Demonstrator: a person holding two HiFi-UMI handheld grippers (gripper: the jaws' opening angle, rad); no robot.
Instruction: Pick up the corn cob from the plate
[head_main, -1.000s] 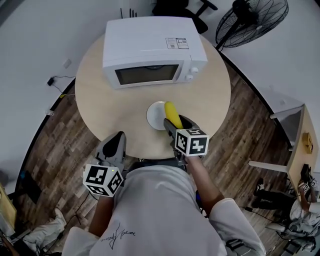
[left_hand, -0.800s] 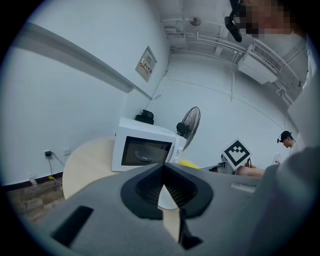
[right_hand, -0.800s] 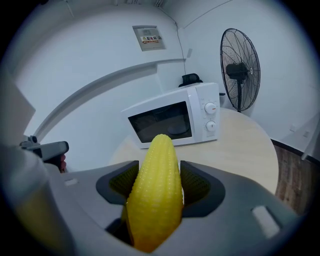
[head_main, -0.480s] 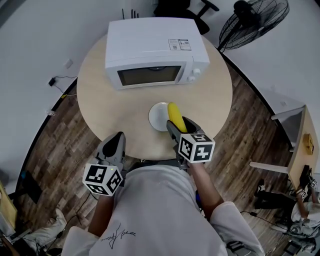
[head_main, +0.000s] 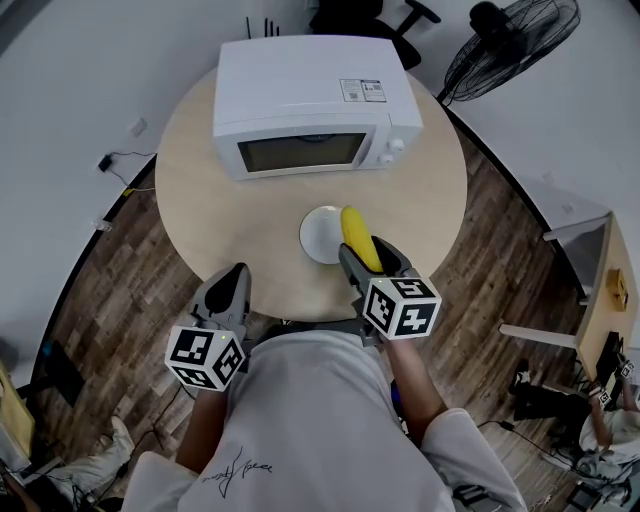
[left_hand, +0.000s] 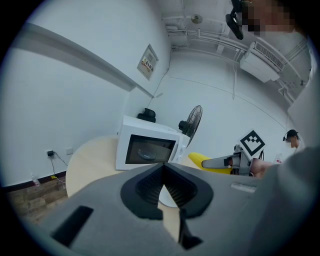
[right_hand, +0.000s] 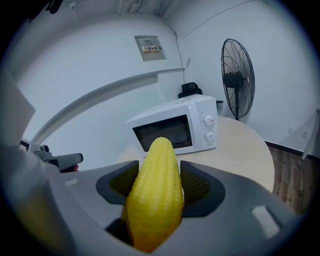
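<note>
Yellow plastic corn cob (head_main: 357, 236), bumpy kernel surface, rounded tip, whole. It is clamped between the two jaws of the right gripper (head_main: 372, 262), which press on its sides. In the head view its tip points to about 11 o'clock and its base end sits back inside the gripper. In the right gripper view the cob (right_hand: 155, 200) stands up between the jaws. Small round white plate (head_main: 318, 236) lies flat on the table, toward the 6 o'clock edge. The cob overlaps the plate's 3 o'clock rim. In the left gripper view the cob (left_hand: 200, 161) looks raised off the plate.
</note>
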